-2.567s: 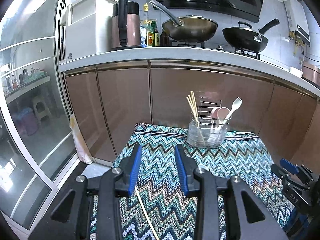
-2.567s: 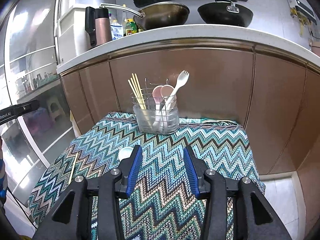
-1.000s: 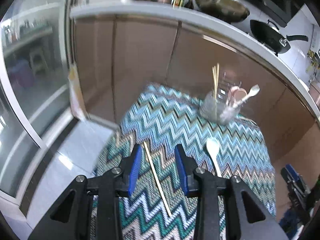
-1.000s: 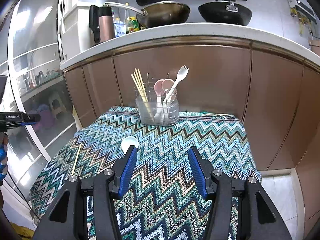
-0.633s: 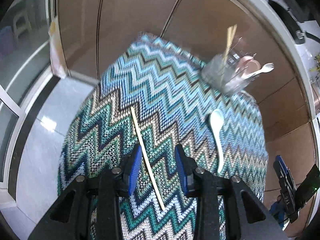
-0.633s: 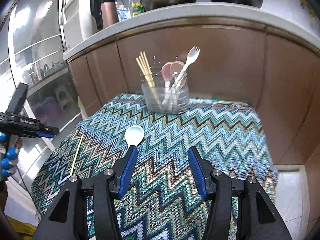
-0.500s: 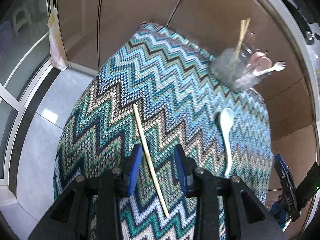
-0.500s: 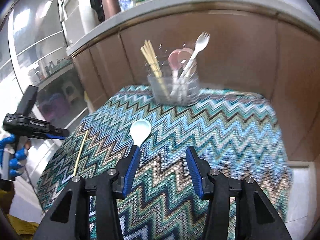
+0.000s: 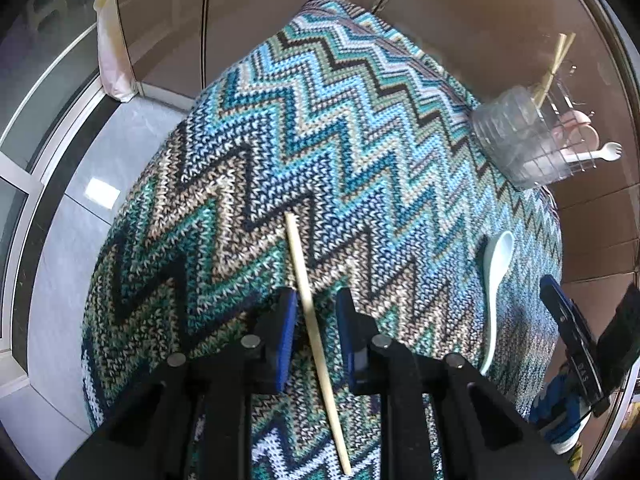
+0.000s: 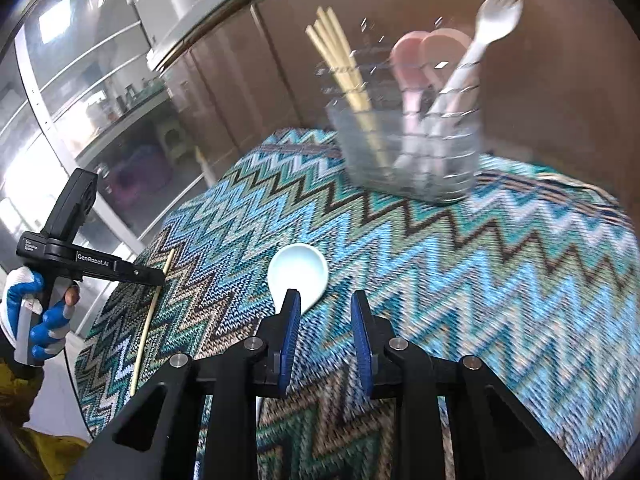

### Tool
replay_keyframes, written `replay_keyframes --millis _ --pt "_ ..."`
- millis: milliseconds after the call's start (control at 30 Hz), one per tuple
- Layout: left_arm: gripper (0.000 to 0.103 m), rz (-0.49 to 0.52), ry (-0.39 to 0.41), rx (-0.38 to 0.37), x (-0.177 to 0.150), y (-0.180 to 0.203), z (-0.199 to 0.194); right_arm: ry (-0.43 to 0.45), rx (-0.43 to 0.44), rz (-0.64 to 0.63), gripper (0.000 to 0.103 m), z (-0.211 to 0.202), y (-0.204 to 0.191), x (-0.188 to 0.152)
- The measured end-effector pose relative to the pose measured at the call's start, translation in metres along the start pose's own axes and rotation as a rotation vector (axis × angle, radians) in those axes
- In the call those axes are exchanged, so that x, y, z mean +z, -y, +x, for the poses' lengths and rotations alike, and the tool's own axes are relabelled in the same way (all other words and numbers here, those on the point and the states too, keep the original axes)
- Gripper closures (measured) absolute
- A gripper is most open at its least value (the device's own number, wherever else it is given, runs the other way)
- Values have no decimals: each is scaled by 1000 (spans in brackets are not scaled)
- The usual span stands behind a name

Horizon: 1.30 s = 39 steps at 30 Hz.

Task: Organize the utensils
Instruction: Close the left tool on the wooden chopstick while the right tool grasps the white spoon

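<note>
Jaws closing: left gripper [image 9: 311,300] straddles one chopstick [image 9: 316,340], right gripper [image 10: 325,304] covers one spoon's [image 10: 298,274] handle; blurred holder [image 10: 412,160] at one o'clock.

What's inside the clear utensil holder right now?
The utensil holder holds chopsticks, two pink spoons and a white spork. Their lower ends are blurred behind its wall.

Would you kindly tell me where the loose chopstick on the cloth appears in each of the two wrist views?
Left wrist view: the chopstick runs up the lower centre, between the closing jaws of the left gripper.
Right wrist view: the chopstick lies at the far left, just under the left gripper's tip.
Shared landmark: the white spoon, on the cloth between chopstick and utensil holder.
</note>
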<state>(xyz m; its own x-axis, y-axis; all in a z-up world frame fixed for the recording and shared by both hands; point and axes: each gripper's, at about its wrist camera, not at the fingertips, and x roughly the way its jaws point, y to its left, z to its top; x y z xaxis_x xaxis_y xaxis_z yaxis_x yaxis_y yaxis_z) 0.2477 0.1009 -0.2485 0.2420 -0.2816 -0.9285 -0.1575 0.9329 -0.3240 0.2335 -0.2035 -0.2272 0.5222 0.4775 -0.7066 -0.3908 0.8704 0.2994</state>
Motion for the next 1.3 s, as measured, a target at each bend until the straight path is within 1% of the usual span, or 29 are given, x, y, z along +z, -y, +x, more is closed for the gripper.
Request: replay_keyframes --millis 33,67,200,267,367,433,567,733,900,967,1000,1067,1300 --pt "84 -2 -8 -2 1 -1 2 -13 15 -1 78 6 1 3" --pt "85 -1 -19 -7 1 -3 5 -38 47 -1 78 15 2 7" --pt "86 10 -54 -26 7 -5 7 -128 109 -24 78 40 3 19" --pt "88 13 -76 -33 10 -7 8 -174 112 -56 78 51 3 26" --pt "90 23 -96 -42 14 -9 10 -226 143 -88 78 60 2 33" --pt "91 37 -97 -38 14 -8 11 -254 159 -100 78 65 1 37" --pt "91 57 -88 -30 12 -6 10 -297 146 -127 78 78 3 42" --pt "91 62 -87 -31 12 -6 10 -310 149 -145 78 86 4 52" --pt "91 78 -86 -30 12 -3 11 -365 186 -177 78 96 1 55" --pt "92 78 -87 -29 12 -3 11 -381 190 -187 88 100 -2 52" --pt "93 77 -86 -26 13 -3 12 -380 188 -198 90 100 -3 51" --pt "94 70 -84 -26 12 -4 12 -364 192 -207 96 95 -5 49" --pt "96 20 -60 -44 6 -12 3 -288 114 -226 97 60 -18 39"
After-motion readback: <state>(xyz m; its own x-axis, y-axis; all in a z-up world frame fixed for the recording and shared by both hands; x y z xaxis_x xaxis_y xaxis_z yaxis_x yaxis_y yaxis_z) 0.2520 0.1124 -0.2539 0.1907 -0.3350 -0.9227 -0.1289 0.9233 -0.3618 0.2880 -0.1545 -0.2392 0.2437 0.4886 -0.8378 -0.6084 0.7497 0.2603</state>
